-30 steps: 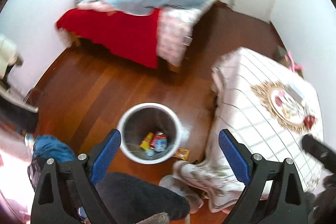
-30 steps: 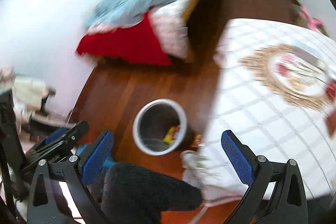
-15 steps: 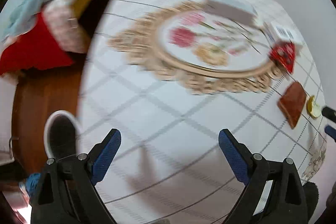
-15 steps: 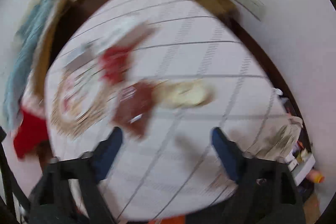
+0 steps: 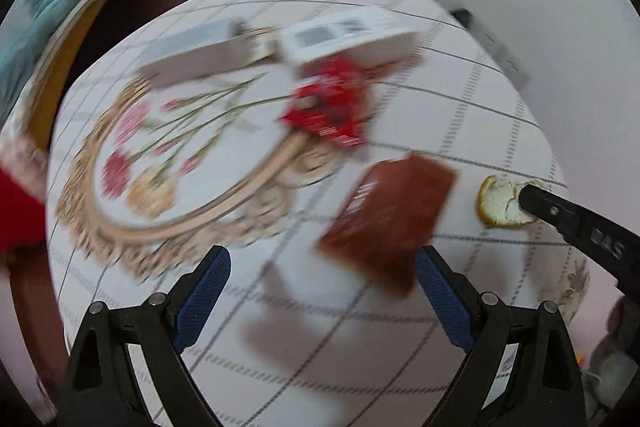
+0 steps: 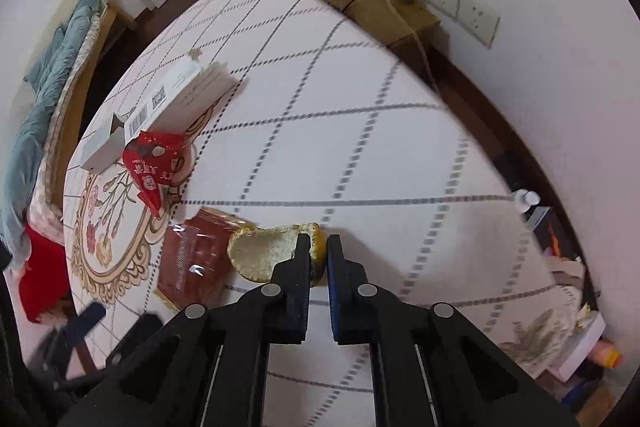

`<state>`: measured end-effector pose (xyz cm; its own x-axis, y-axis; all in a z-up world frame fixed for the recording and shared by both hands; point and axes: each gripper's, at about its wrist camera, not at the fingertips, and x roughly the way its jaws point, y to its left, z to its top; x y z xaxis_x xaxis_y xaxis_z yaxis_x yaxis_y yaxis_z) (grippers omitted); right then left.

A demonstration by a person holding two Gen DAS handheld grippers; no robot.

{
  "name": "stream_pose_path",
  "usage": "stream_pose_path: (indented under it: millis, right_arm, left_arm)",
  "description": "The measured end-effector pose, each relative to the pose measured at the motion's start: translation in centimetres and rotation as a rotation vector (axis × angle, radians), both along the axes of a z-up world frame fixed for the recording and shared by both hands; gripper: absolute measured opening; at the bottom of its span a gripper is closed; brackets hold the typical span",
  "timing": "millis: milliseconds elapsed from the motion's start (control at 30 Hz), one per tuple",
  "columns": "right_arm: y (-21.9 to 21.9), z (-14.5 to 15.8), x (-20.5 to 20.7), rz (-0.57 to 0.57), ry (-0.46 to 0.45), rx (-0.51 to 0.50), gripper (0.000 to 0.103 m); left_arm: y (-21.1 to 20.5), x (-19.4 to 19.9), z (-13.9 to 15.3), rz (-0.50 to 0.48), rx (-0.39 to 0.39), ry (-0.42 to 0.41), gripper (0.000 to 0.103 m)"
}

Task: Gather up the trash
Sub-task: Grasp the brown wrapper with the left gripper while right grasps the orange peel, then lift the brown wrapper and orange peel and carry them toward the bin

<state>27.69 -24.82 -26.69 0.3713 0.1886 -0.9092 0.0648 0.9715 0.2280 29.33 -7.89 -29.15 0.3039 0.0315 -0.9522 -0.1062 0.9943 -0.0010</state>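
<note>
Your right gripper (image 6: pixel 318 251): jaws clenched on orange peel (image 6: pixel 264 253), lower centre. Your left gripper (image 5: pixel 322 291): jaws released. Red wrapper (image 6: pixel 154 163), Chinese print unreadable.

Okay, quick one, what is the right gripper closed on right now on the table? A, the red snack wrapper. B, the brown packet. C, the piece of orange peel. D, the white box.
C: the right gripper has its jaws pinched on the edge of the orange peel, beside the brown packet.
</note>
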Motion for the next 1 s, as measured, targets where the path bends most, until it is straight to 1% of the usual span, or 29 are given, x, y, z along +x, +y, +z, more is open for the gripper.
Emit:
stream_pose_path:
  millis: [167, 233, 300, 367, 400, 433, 467, 567, 667, 800, 867, 1000]
  right_arm:
    - [-4.0, 1.4, -1.0, -0.047, -0.023, 0.011, 0.008]
    - [-5.4, 1.6, -1.1, -0.064, -0.019, 0.009, 0.008]
    - [-6.4, 1.4, -1.2, -0.078, -0.010, 0.014, 0.008]
    - [-7.1, 1.3, -1.4, -0.084, -0.005, 0.013, 0.008]
    - [-7.2, 1.3, -1.6, -0.084, -0.004, 0.013, 0.008]
    - [-7.2, 1.3, -1.7, -0.082, -0.004, 0.013, 0.008]
    - [-7.1, 1.4, -1.8, -0.079, -0.006, 0.017, 0.008]
    - [-6.7, 2.0, -2.2, -0.059, -0.015, 0.025, 0.008]
    - [-5.7, 2.9, -2.9, -0.031, -0.030, 0.036, 0.008]
    - [-3.9, 5.0, -4.2, 0.023, -0.062, 0.052, 0.008]
    - [-2.7, 6.5, -5.1, 0.055, -0.083, 0.062, 0.008]
    - [0.2, 9.4, -7.0, 0.129, -0.121, 0.086, 0.008]
  left_arm:
    - [-3.0, 2.9, -2.1, -0.098, -0.035, 0.052, 0.094]
    - [-3.9, 3.6, -2.7, -0.117, -0.021, 0.057, 0.093]
    - [-4.6, 3.8, -2.5, -0.129, -0.007, 0.026, 0.084]
    - [-4.8, 3.7, -2.1, -0.123, -0.005, 0.017, 0.061]
    - [-4.9, 3.8, -1.9, -0.121, -0.006, 0.018, 0.057]
    - [-4.7, 3.5, -1.6, -0.120, -0.014, 0.021, 0.043]
    - [-4.5, 3.1, -1.3, -0.114, -0.016, 0.024, 0.039]
    - [-3.8, 2.0, 0.0, -0.086, -0.011, 0.000, 0.039]
    - [-2.6, 0.6, 1.9, -0.041, -0.009, -0.041, 0.039]
    - [-0.4, -2.1, 5.5, 0.019, -0.014, -0.109, 0.039]
    - [1.0, -4.0, 7.9, 0.052, -0.005, -0.150, 0.039]
    - [5.0, -7.7, 12.3, 0.114, 0.010, -0.228, 0.039]
